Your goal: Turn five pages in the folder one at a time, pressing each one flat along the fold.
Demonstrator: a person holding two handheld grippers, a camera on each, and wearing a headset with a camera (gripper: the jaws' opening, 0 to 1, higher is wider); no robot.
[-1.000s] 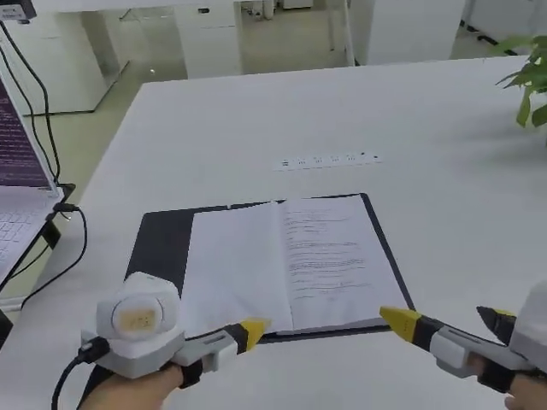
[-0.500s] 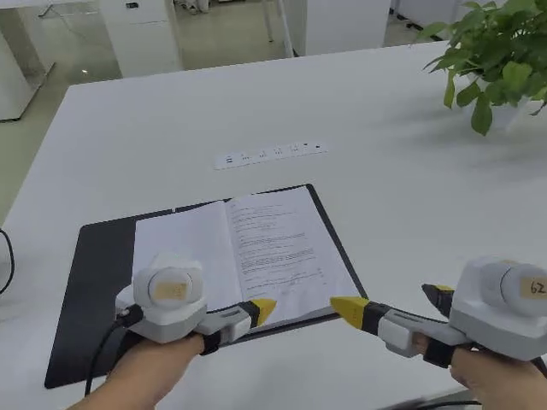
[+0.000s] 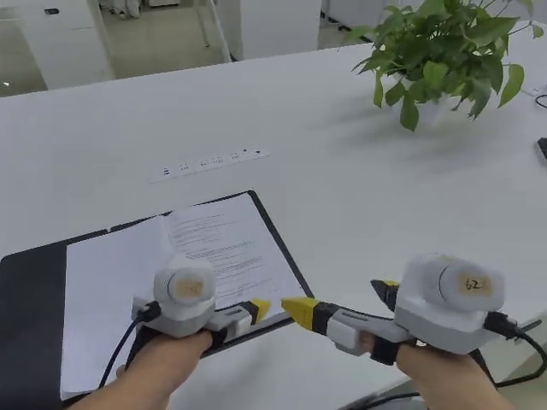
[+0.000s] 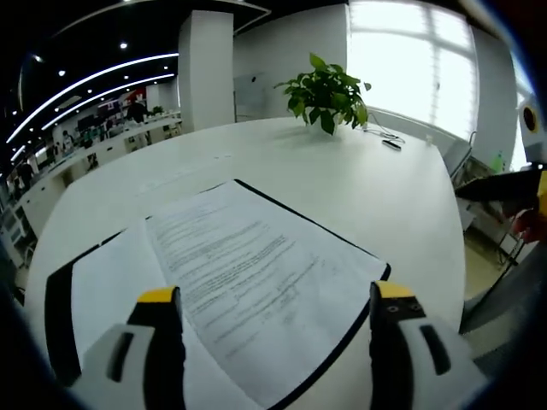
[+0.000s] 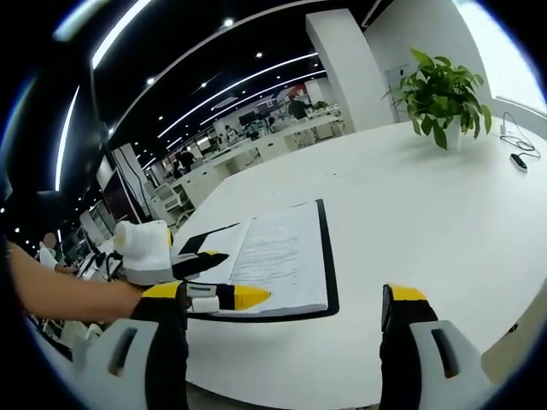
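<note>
left gripper (image 3: 255, 313): moved from the foot of the fold across the right page (image 3: 226, 248), toward its lower right corner.
right gripper (image 3: 338, 301): came in to the folder (image 3: 30, 282) corner; its yellow tip is now near the left gripper's tip.

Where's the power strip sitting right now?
Head view: the power strip lies flat on the table, beyond the far edge of the folder, left of the potted plant.

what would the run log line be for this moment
folder: open on table | printed page: flat, ungripped | left gripper: jaws open, at folder's near edge | right gripper: jaws open, beside folder's near corner
</note>
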